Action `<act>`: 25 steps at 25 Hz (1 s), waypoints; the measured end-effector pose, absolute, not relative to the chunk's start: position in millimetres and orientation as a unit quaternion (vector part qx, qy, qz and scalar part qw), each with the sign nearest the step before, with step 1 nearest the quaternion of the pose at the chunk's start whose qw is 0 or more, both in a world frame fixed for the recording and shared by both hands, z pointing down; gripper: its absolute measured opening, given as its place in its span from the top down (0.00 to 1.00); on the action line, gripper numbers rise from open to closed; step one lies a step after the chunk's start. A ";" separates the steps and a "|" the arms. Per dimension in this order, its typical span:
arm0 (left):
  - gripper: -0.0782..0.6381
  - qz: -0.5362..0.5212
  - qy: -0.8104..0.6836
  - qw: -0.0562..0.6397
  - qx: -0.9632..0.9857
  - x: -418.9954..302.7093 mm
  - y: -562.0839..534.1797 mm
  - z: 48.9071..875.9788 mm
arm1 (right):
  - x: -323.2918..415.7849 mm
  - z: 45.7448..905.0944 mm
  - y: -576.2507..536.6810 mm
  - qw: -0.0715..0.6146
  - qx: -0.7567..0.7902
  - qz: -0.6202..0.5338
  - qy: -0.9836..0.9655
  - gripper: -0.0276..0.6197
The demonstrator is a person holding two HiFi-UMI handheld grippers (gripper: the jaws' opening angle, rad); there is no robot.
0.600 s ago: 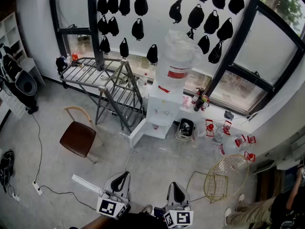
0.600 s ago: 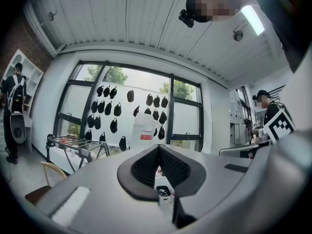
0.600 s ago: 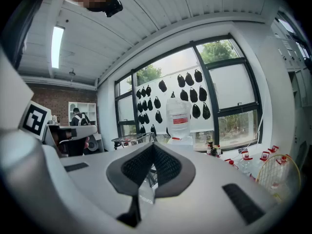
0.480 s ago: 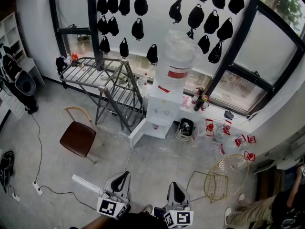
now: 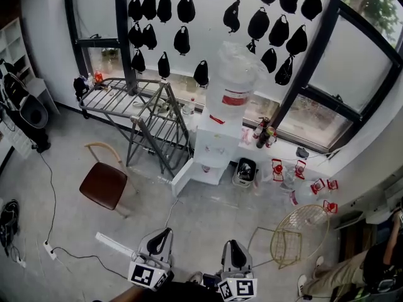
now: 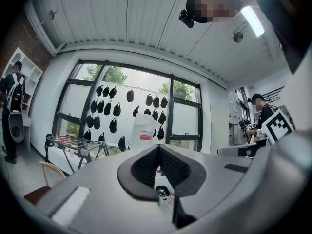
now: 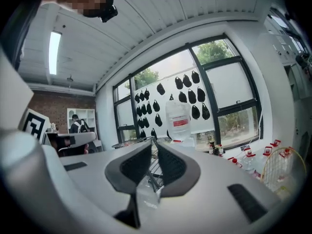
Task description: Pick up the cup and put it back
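Note:
I cannot make out a cup in any view. In the head view my left gripper [image 5: 158, 236] and right gripper [image 5: 233, 249] are side by side at the bottom edge, pointing across the floor toward a white water dispenser [image 5: 217, 143]. In the left gripper view the left gripper [image 6: 158, 147] has its jaw tips touching, with nothing between them. The right gripper [image 7: 153, 141] is likewise shut in its own view and holds nothing that I can see. Both are held well above the floor and far from the dispenser.
A large water bottle [image 5: 234, 83] tops the dispenser. A metal drying rack [image 5: 135, 102] and a wooden chair [image 5: 104, 184] stand to its left. To its right are a black bin [image 5: 244, 168], red-capped bottles [image 5: 302, 175] and a gold wire chair [image 5: 296, 231]. Cables [image 5: 50, 231] trail along the floor at left.
The head view has shifted very slightly. Both grippers stay at the bottom edge with their jaws unchanged.

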State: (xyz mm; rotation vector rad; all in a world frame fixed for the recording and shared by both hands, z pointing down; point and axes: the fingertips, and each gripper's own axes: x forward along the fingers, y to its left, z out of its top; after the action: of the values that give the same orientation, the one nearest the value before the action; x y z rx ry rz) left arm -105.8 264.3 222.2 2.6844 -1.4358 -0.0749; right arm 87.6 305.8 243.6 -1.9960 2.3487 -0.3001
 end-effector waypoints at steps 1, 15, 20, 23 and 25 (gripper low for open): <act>0.88 -0.024 -0.471 0.048 0.881 -106.9 263.8 222.8 | 86.7 243.8 303.9 0.028 -0.642 -0.100 0.759 0.85; 0.88 -0.027 -0.458 0.063 0.886 -139.0 223.2 231.4 | 54.0 256.5 261.3 -0.005 -0.652 -0.093 0.752 0.55; 0.88 -0.027 -0.445 0.068 0.892 -149.7 202.6 235.6 | 45.0 257.9 242.1 -0.005 -0.664 -0.089 0.743 0.55; 0.88 -0.025 -0.441 0.067 0.895 -153.7 189.1 237.7 | 42.6 259.6 227.9 -0.009 -0.665 -0.085 0.742 0.55; 0.88 -0.019 -0.441 0.067 0.895 -151.6 178.9 241.1 | 43.8 258.0 216.3 -0.012 -0.662 -0.082 0.745 0.55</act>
State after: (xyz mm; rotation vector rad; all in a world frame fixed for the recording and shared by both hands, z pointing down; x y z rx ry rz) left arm -151.6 178.9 241.1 2.6973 -1.3298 -0.0563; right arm 43.8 216.3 258.0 -2.0942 2.3596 -0.2583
